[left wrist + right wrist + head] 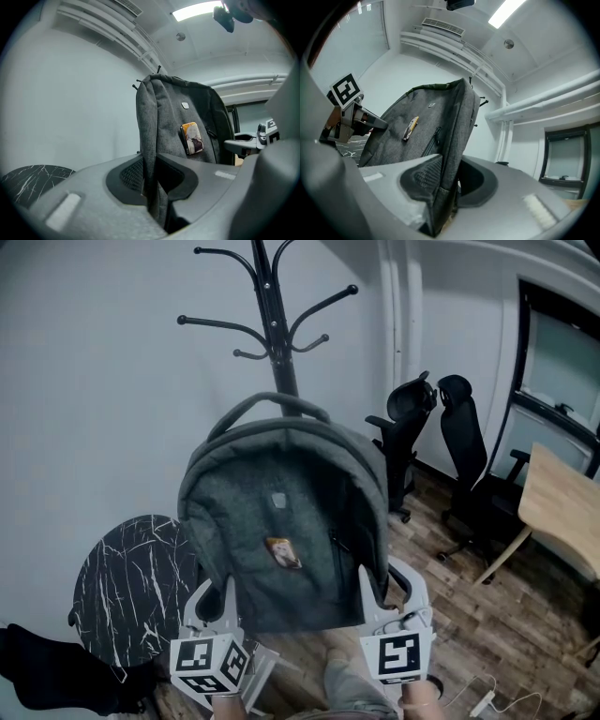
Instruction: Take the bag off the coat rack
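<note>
Jaws of left gripper [152, 187]: pinched bag's [187, 122] left lower edge.
Bag: stood upright between grippers, before coat rack [277, 343].
Jaws of right gripper [445, 187]: pinched its right lower edge.
Head view alone: showed office chairs [466, 442].

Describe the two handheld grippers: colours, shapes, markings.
The left gripper and the right gripper look alike: pale grey plastic, each with two broad fingers. Every finger has a scooped inner face lined with a black mesh-textured pad and a small pale strip on its top. At the rear of each sits a white cube bearing black square markers. No sleeves are in view.
</note>
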`<act>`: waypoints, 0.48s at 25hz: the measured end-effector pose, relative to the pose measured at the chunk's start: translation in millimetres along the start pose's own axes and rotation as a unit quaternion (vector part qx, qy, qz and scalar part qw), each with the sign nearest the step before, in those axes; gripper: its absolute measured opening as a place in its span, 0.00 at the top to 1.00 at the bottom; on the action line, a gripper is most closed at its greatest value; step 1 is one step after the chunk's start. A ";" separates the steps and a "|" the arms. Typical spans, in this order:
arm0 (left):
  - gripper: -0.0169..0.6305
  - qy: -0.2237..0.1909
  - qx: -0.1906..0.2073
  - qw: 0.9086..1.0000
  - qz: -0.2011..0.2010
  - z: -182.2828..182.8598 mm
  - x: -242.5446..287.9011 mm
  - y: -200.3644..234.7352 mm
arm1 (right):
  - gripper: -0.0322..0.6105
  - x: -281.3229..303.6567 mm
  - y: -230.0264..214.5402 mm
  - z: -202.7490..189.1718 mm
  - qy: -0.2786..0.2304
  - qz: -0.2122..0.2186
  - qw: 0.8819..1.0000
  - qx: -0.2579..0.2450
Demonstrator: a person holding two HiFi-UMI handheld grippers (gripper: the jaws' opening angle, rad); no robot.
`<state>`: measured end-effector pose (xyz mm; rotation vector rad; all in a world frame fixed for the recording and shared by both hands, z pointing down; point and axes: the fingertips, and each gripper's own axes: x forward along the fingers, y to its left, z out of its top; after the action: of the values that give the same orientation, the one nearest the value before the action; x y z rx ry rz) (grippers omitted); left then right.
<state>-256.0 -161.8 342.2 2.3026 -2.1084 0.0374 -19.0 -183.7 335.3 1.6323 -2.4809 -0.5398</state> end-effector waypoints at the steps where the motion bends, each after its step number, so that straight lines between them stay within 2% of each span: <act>1: 0.89 0.000 0.000 1.000 0.000 -0.5 -5.0 -1.0 | 0.80 -4.8 1.4 0.8 0.000 0.000 1.000 -0.001; 12: 0.89 0.000 -0.006 1.000 0.001 -4.3 -59.8 -13.7 | 0.80 -56.9 14.4 11.2 0.001 0.000 1.000 0.001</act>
<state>-247.7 -100.9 344.7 2.2942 -2.1049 0.0245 -11.4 -124.5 335.3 1.6331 -2.4804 -0.5353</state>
